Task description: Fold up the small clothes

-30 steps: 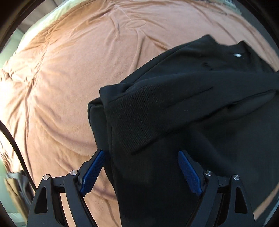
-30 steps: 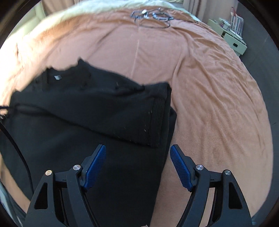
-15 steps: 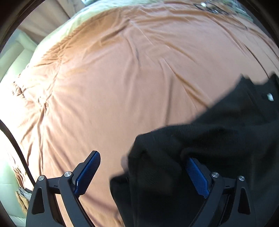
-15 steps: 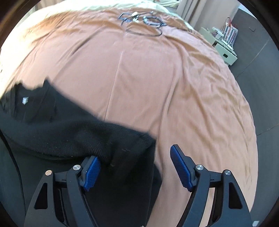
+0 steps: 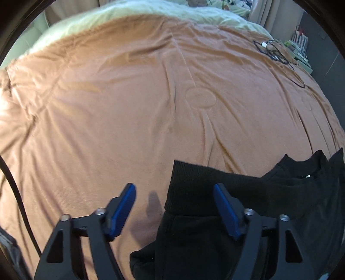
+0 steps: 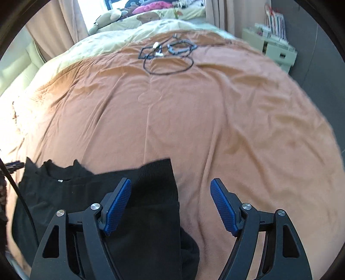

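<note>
A black sweater [image 5: 237,193] lies on the orange bedspread [image 5: 151,107], its ribbed sleeve cuff folded across the body. My left gripper [image 5: 173,189] hangs over the sweater's left edge; its jaws are closing with the cuff between them, and neither pad presses on it. From the right wrist, the same sweater [image 6: 151,183] fills the lower left, its collar [image 6: 60,178] with a small label further left. My right gripper [image 6: 170,185] straddles the sweater's right edge, jaws closing, the left pad over cloth and the right pad over bare bedspread.
Black cables and a small frame [image 6: 168,56] lie at the far side of the bed. A pale green quilt [image 5: 151,13] borders the bedspread. A light cabinet [image 6: 278,51] stands beyond the bed's right corner, and curtains [image 6: 71,25] hang behind.
Both grippers have drawn back toward the near edge, so the sweater has slid low in each view and far more bedspread shows. The left jaws have narrowed.
</note>
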